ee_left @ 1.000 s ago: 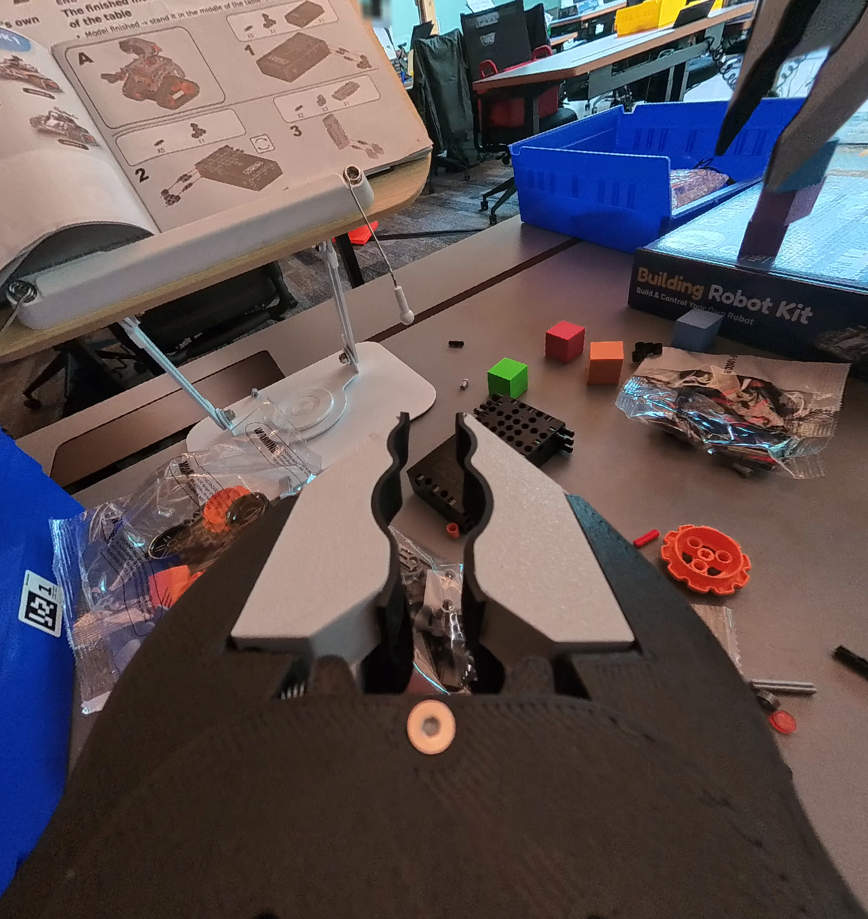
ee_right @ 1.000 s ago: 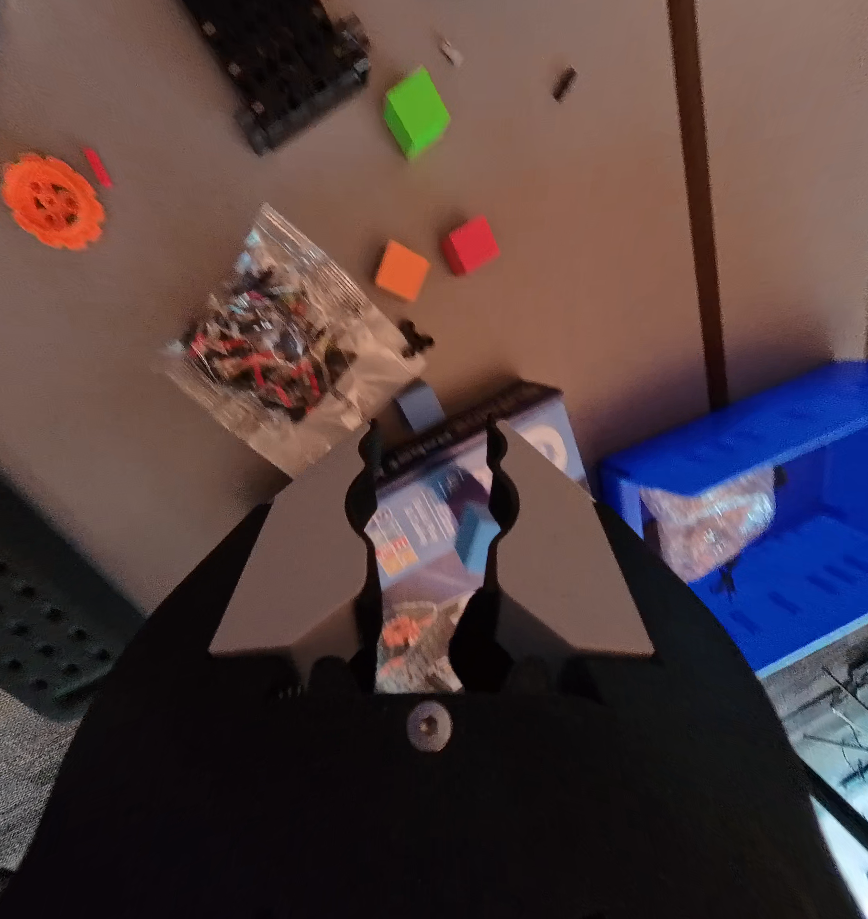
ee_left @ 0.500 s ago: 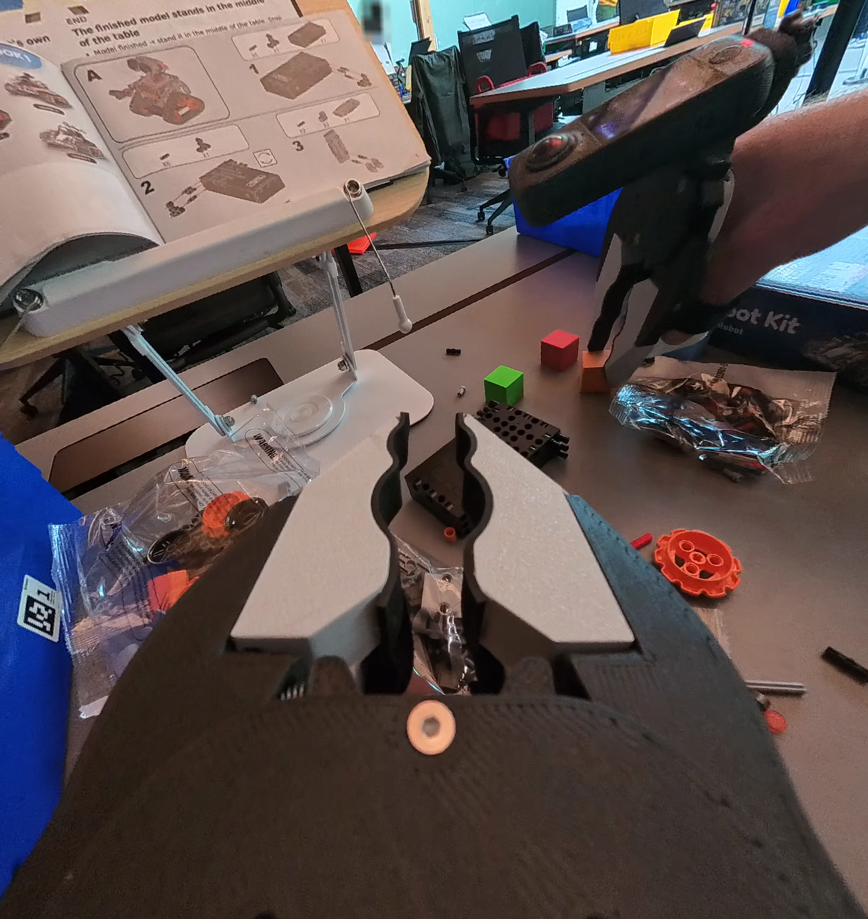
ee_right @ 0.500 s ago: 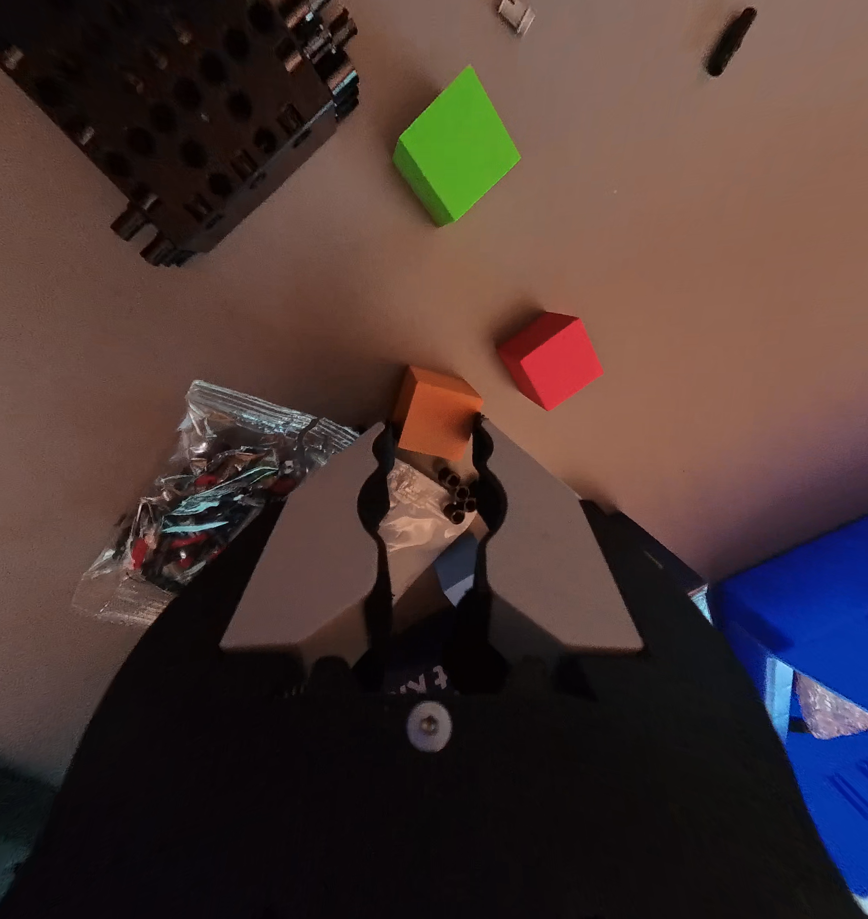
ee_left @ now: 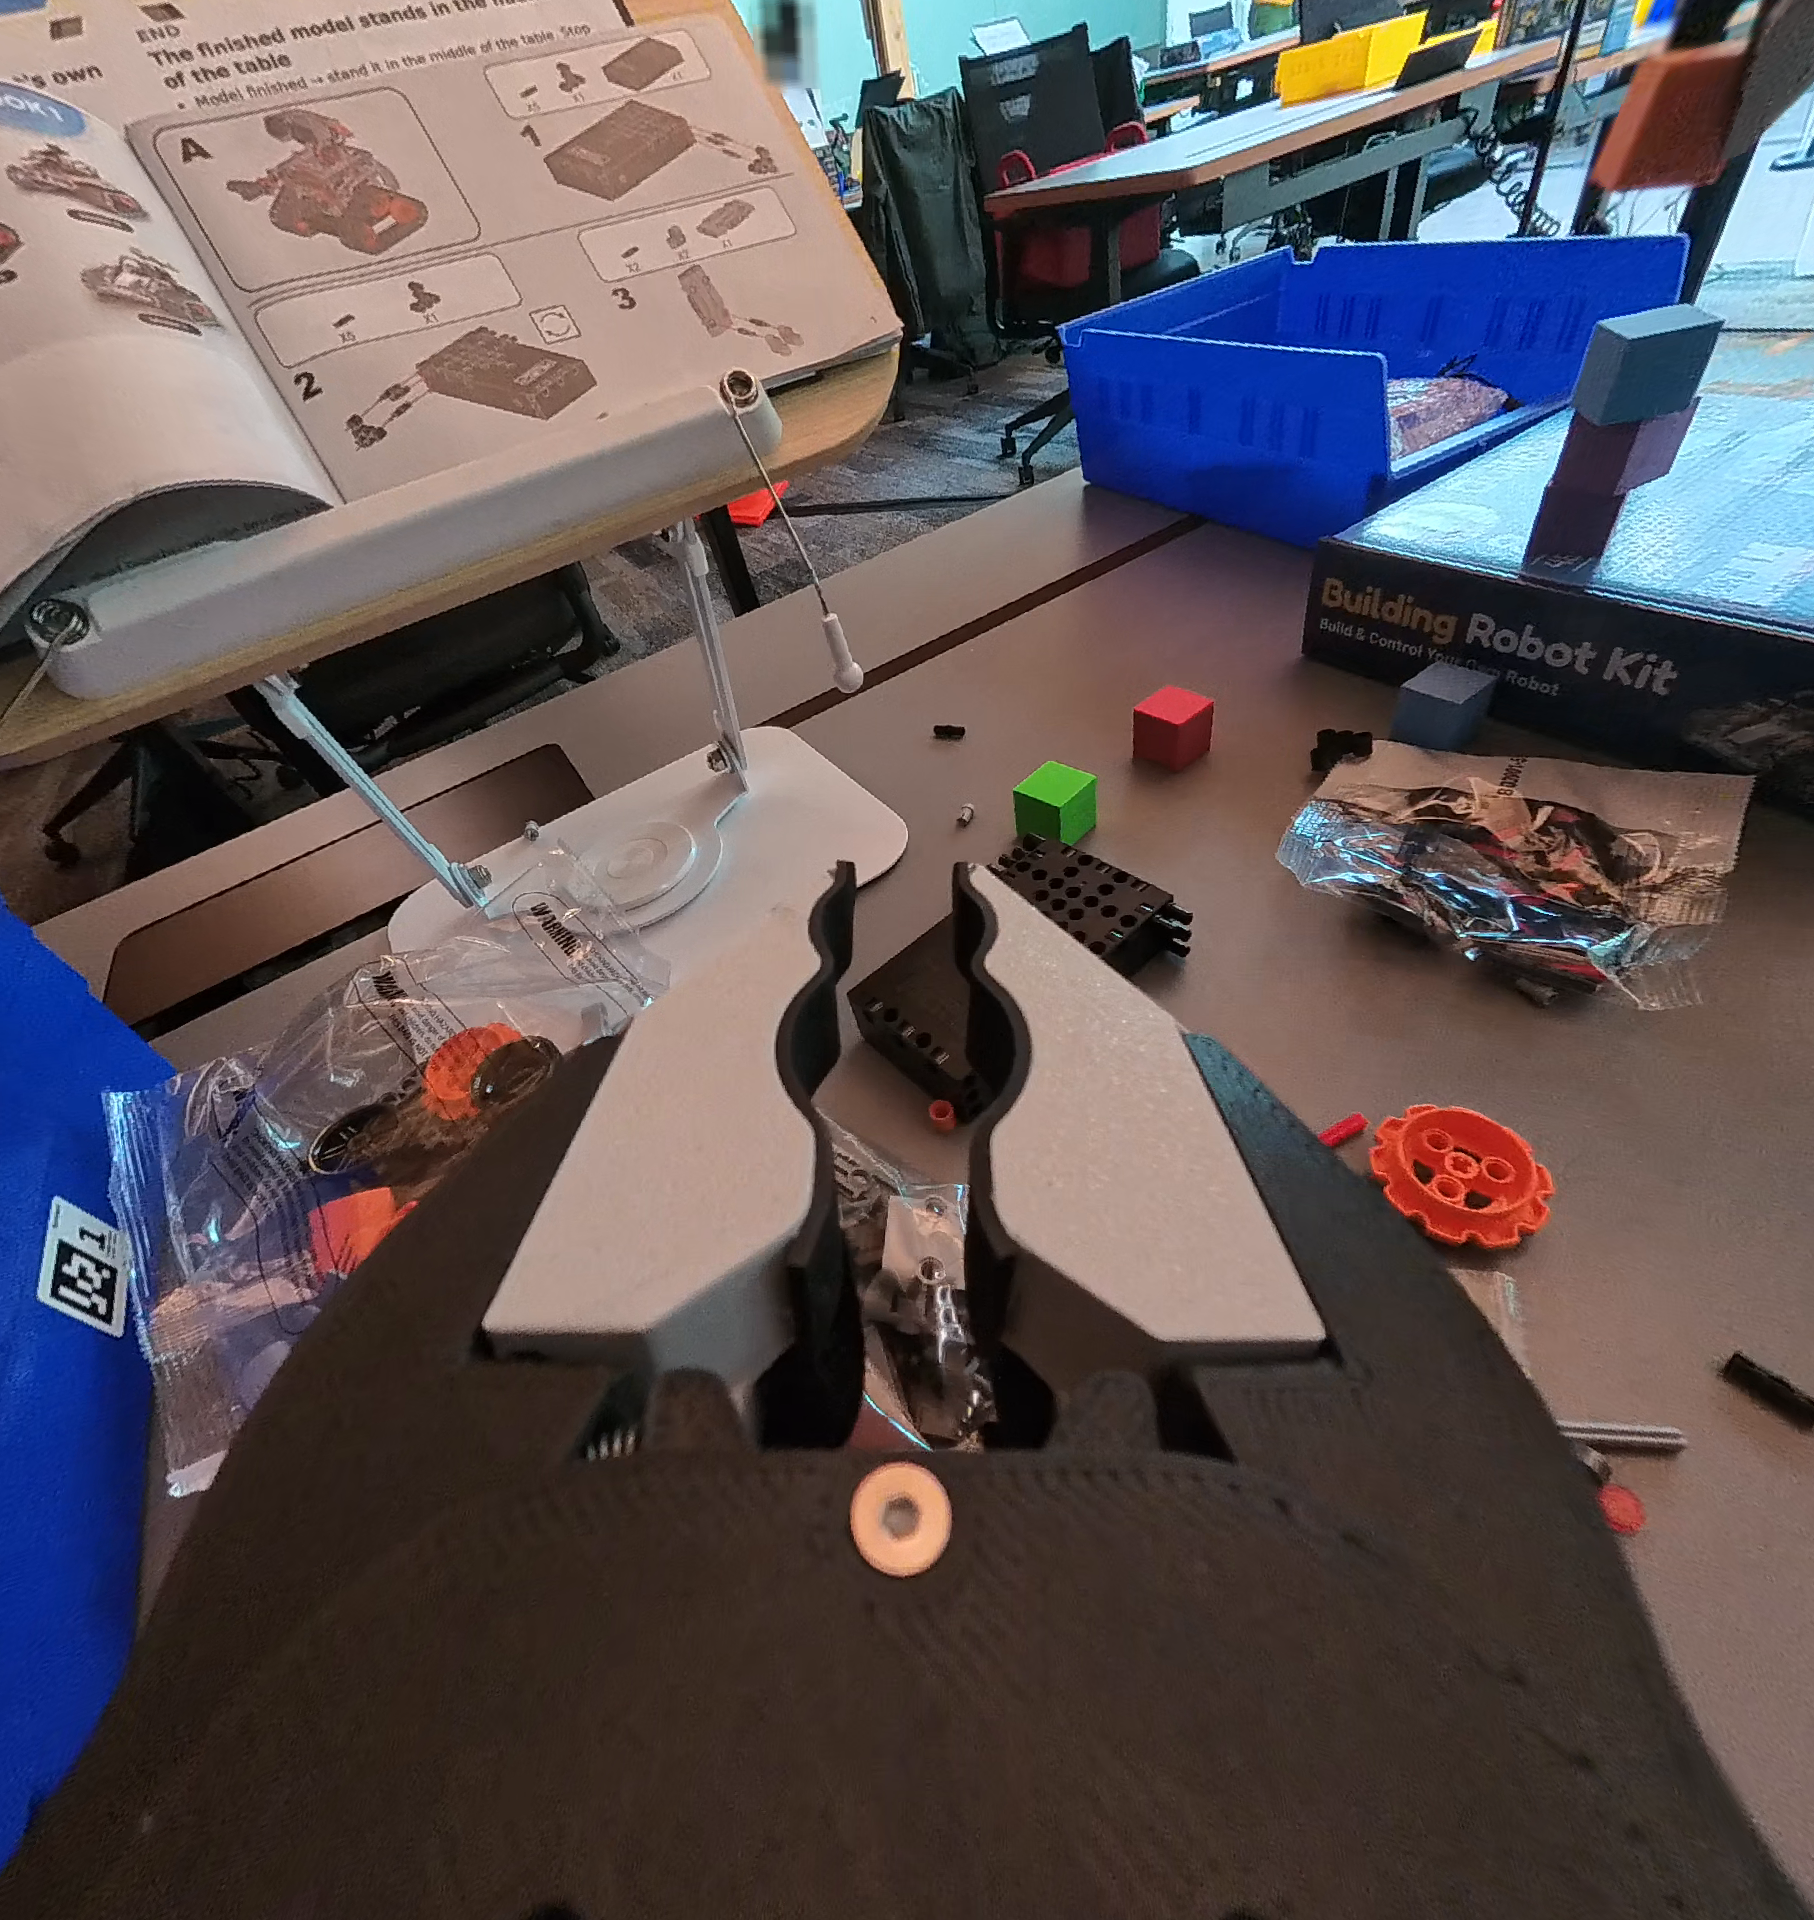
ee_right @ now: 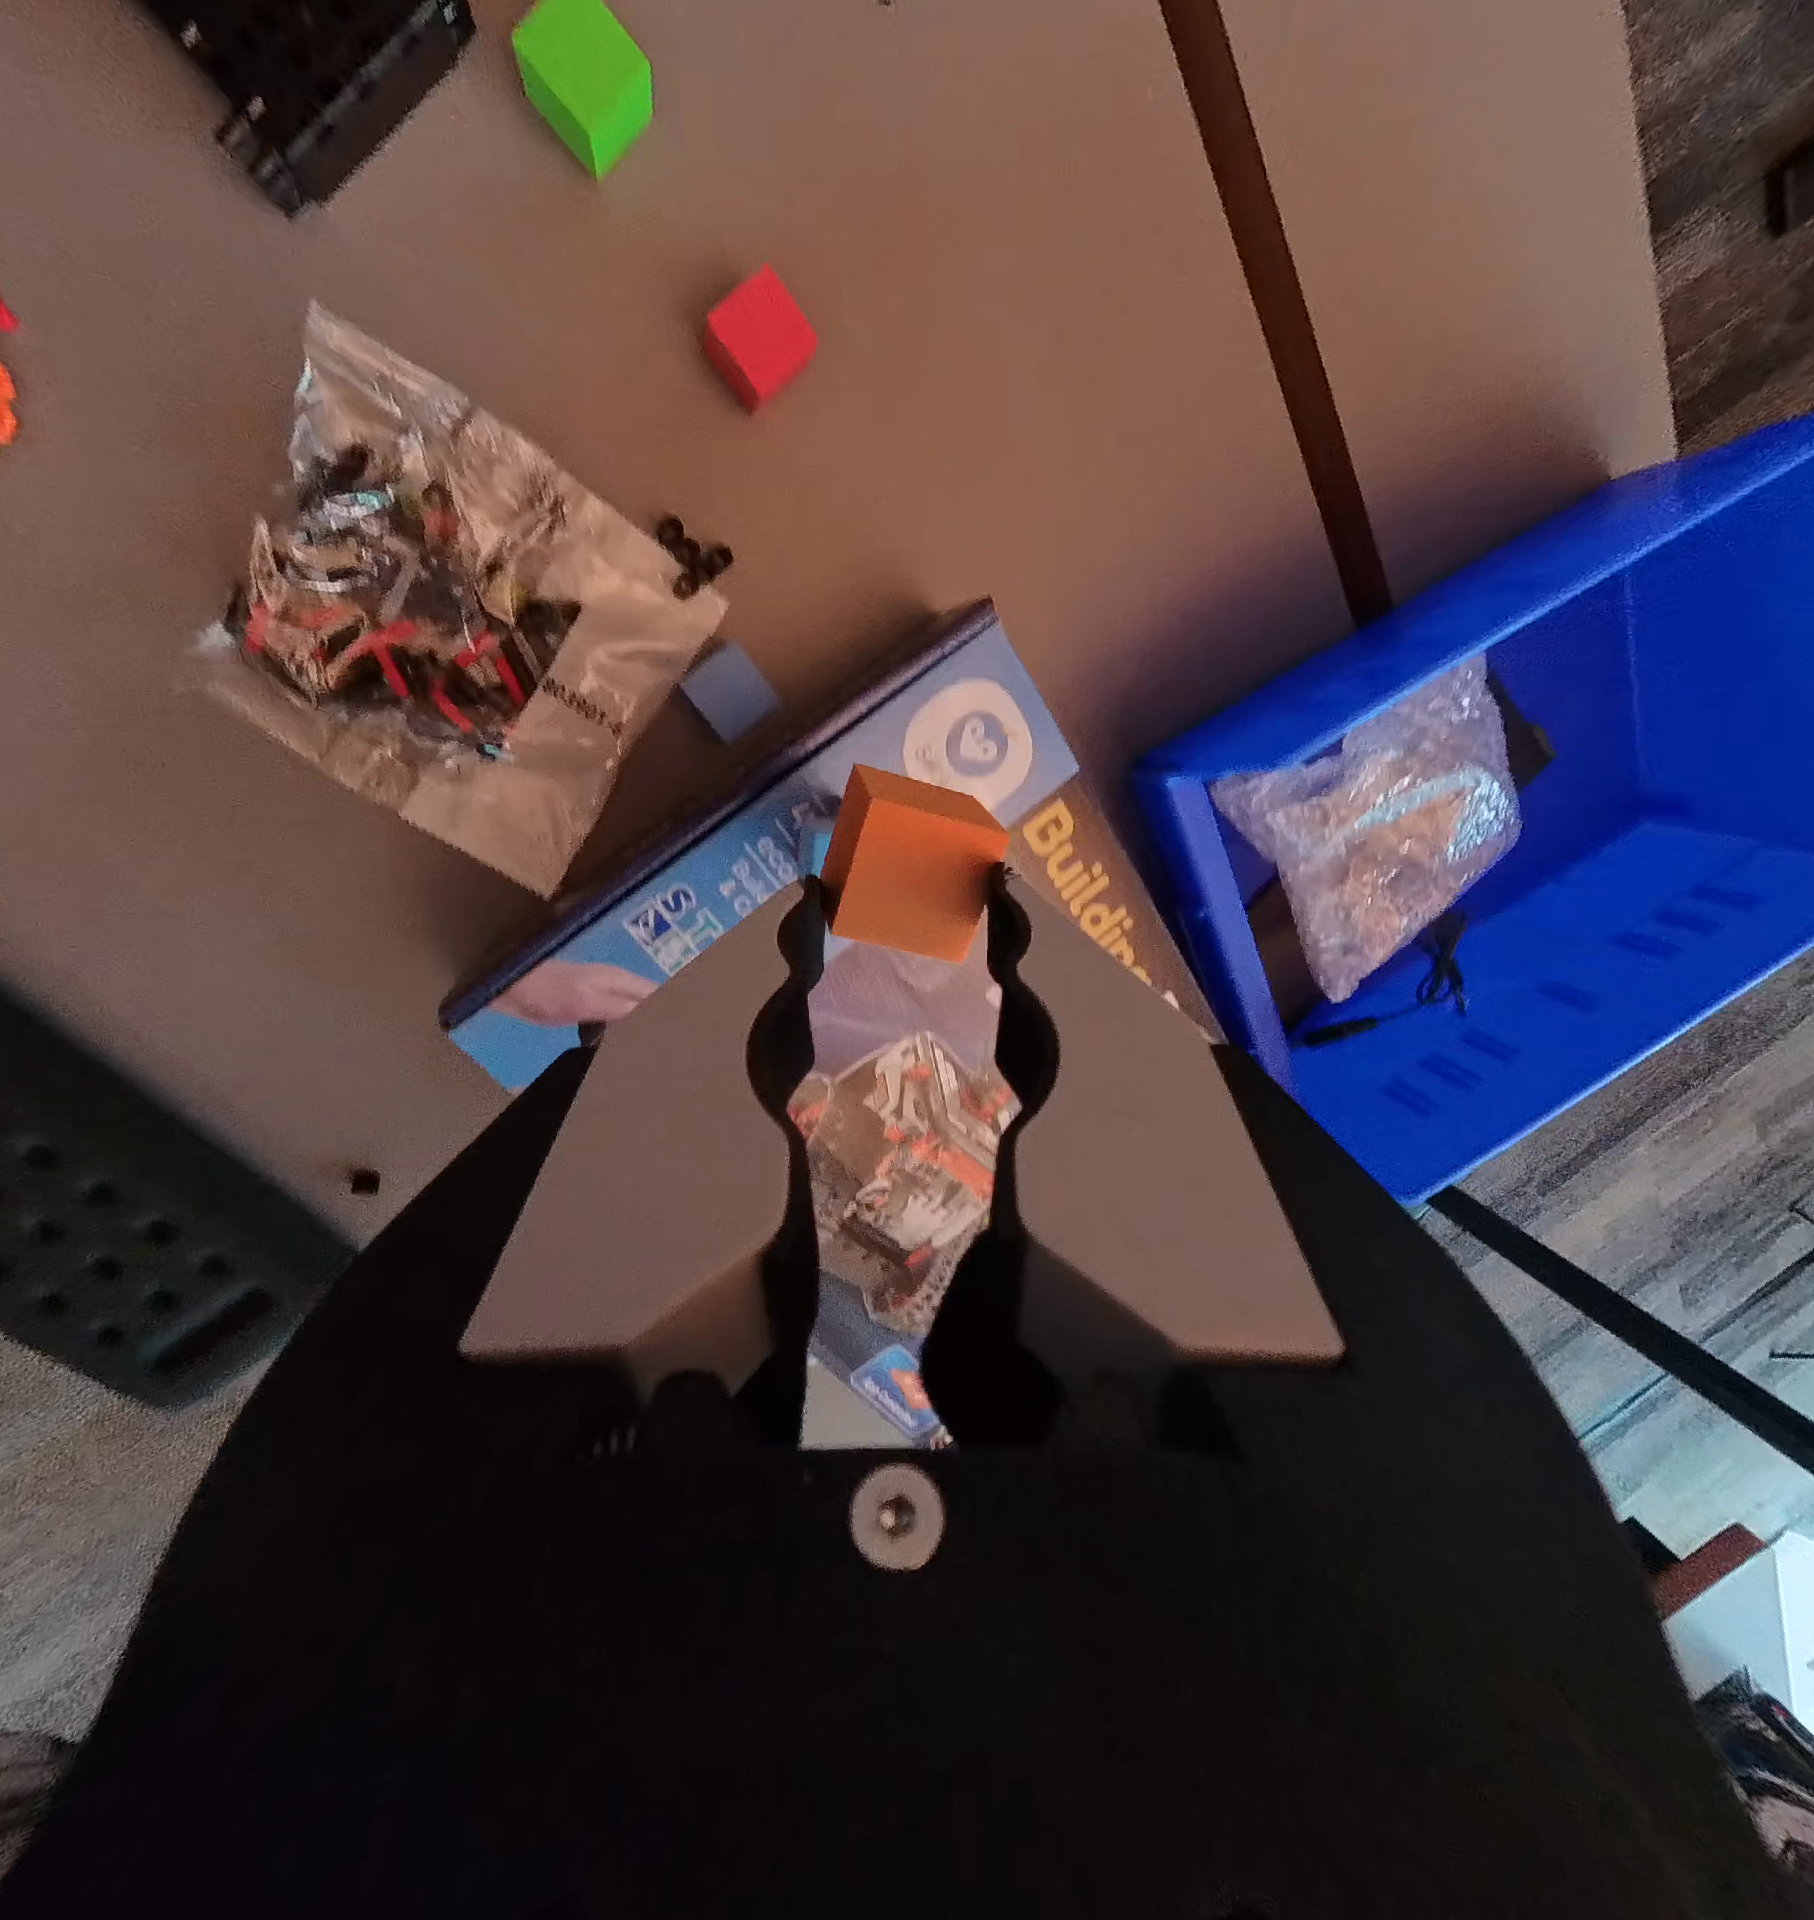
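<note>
Between my right tongs (ee_right: 908, 883) tips: orange cube (ee_right: 908, 873), clamped, held high over the kit box (ee_right: 747, 894) lid. Left tongs (ee_left: 903, 904) released, empty, low over the table (ee_left: 1298, 1039) above a black block (ee_left: 918, 1023).

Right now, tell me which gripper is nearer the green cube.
Left. The left gripper sits low over the table just short of the green cube; the right gripper is raised above the kit box, clamping the orange cube.

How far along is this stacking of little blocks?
Done: a stack of blocks stands on the box. In hand: the right gripper holds the orange cube above that box. Remaining: red cube, green cube and blue cube lie on the table.
</note>
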`<state>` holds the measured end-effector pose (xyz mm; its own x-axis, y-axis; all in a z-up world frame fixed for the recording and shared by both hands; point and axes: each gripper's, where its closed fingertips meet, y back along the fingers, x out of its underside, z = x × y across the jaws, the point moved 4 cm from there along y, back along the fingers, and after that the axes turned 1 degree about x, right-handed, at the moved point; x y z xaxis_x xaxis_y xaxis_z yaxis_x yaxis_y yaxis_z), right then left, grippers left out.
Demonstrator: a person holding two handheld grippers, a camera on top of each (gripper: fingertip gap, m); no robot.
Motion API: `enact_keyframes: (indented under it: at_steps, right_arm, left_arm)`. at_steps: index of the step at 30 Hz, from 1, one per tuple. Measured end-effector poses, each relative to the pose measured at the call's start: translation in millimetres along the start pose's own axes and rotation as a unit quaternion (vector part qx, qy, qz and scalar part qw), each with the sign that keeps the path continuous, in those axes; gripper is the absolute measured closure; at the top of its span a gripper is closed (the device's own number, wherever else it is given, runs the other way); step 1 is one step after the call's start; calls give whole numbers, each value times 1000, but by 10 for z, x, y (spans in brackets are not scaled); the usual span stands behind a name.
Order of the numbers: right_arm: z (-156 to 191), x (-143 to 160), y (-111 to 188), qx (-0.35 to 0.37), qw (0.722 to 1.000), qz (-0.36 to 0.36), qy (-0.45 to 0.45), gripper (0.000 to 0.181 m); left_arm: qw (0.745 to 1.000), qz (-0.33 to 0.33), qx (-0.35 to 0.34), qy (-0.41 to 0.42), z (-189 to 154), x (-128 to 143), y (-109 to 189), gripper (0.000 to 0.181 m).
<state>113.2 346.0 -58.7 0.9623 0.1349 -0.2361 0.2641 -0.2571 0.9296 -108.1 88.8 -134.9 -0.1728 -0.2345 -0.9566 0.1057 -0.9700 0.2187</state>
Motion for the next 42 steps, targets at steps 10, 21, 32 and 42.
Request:
enact_keyframes:
  at_steps: [10, 21, 32, 42]
  right_arm:
    - [-6, 260, -276, -43, 998, 56, -2, 150]
    - [66, 76, 57, 26, 999, 0, 21, 139]
    - [779, -850, -699, -2, 986, 17, 168, 132]
    - [503, -1024, -1781, 30, 974, 93, 203, 130]
  left_arm:
    - [1000, 5, 0, -2, -5, 21, -16, 165]
    - [1000, 7, 0, -3, -5, 26, -25, 164]
    - [1000, 5, -3, 5, 28, 32, -15, 164]
    - [1000, -7, 9, 2, -34, -29, 7, 164]
